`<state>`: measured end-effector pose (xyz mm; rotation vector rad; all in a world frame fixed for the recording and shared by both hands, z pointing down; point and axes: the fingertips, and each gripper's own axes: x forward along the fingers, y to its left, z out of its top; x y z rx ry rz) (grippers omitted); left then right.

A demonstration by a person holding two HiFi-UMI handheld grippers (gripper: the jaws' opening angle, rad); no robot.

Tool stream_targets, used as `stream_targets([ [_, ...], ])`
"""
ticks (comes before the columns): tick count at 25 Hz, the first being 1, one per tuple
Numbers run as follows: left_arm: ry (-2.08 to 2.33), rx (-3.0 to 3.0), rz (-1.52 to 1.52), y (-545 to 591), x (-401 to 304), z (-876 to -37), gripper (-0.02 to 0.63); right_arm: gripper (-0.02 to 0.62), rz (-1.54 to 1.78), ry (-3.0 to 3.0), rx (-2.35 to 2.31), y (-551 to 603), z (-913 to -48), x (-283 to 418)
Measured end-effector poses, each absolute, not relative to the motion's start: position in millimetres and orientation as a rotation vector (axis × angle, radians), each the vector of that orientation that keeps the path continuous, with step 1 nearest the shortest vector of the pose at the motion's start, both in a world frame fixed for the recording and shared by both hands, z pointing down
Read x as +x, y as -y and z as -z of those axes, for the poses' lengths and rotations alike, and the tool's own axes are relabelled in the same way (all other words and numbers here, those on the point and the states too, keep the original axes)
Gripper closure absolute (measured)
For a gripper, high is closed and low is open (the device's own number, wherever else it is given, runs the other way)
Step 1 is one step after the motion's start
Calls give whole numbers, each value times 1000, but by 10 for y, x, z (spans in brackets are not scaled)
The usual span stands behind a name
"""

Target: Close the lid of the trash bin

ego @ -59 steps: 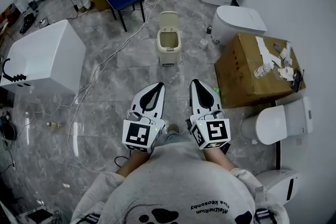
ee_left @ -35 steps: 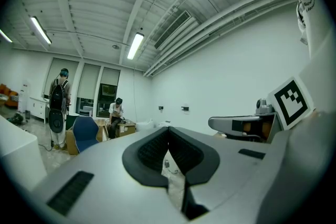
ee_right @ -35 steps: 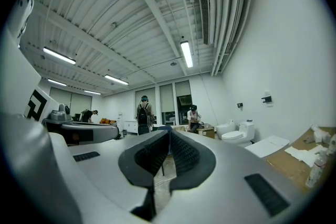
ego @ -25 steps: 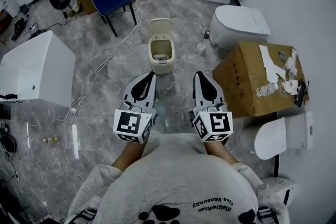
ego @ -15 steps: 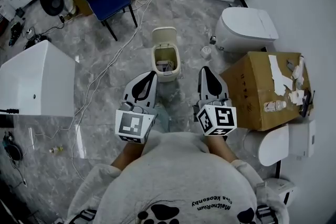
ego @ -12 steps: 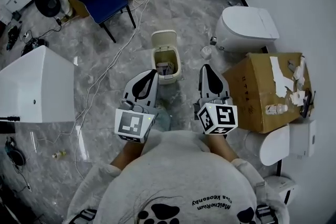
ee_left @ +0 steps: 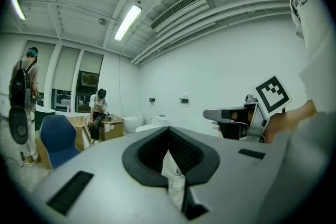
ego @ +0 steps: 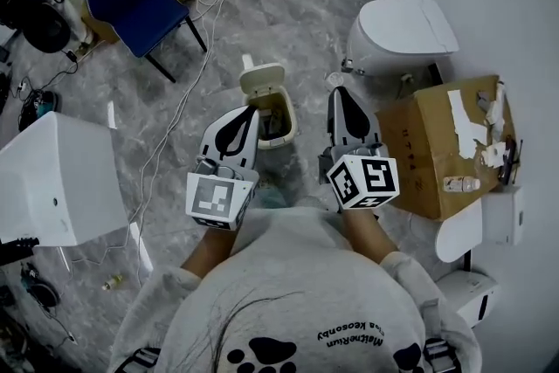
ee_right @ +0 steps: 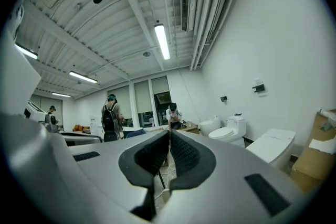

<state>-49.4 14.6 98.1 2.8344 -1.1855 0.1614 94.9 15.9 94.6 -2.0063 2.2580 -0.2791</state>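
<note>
The left tool has its jaws pressed together with nothing between them, and the right tool is likewise closed and empty; both sit near the centre of the head view, side by side and apart, tips pointing toward the top of the frame, each with its marker cube nearest the person's grey sweatshirt. Just beyond the left tool's tip, and to the left of the right tool's tip, stands the cream trash bin on the grey marble floor, its lid open and tipped back toward the upper left, with some rubbish showing inside. Whether the left tool touches the bin cannot be told. To the right of the right tool lies a cardboard box with torn white tape, and above it a white toilet. At upper left stands a blue chair, white cables trail across the floor, and a white cabinet fills the left edge
</note>
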Motion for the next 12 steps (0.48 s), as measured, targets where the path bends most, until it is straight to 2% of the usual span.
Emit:
stream_targets([
  [12, 1269, 2747, -102, 518, -448, -1162, 586, 561, 316, -2419, -1913, 538, -1131, 718],
])
